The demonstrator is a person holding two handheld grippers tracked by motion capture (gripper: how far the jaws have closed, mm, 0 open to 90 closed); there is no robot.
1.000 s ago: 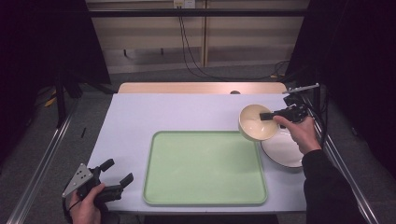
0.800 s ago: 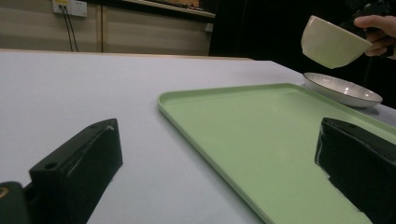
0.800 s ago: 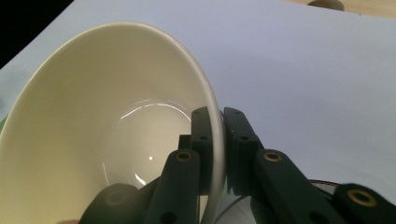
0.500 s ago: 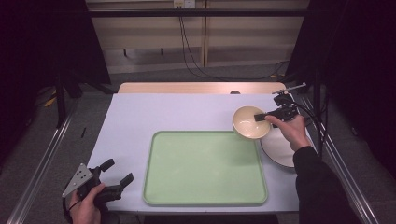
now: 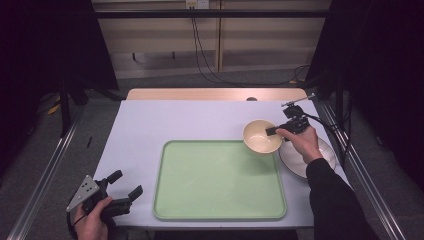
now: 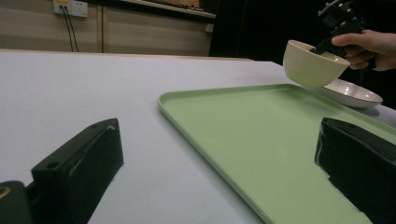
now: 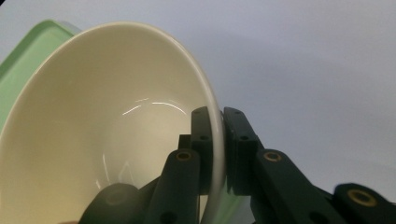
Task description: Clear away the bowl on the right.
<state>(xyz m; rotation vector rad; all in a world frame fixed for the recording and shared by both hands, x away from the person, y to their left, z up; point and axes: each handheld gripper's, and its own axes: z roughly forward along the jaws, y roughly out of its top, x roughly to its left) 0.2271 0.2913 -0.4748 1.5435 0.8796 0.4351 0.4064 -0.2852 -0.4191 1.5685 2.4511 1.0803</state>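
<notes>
A cream bowl [image 5: 261,136] hangs in the air above the far right corner of the green tray [image 5: 215,175]. My right gripper [image 5: 274,131] is shut on its rim, one jaw inside and one outside, as the right gripper view shows on the bowl [image 7: 107,140]. The bowl [image 6: 312,64] appears lifted clear of the tray [image 6: 261,135] in the left gripper view. A white plate [image 5: 320,150] lies on the table under the right hand. My left gripper [image 5: 125,185] rests open at the near left table edge, nothing between its jaws.
The white table [image 5: 190,120] stretches behind and left of the tray. A wooden strip [image 5: 215,94] runs along its far edge. Metal rails [image 5: 370,190] flank both sides. Cables [image 5: 202,50] hang at the back wall.
The right gripper has carried the bowl up and away from the plate, toward the far side and slightly left. The left gripper has stayed put.
</notes>
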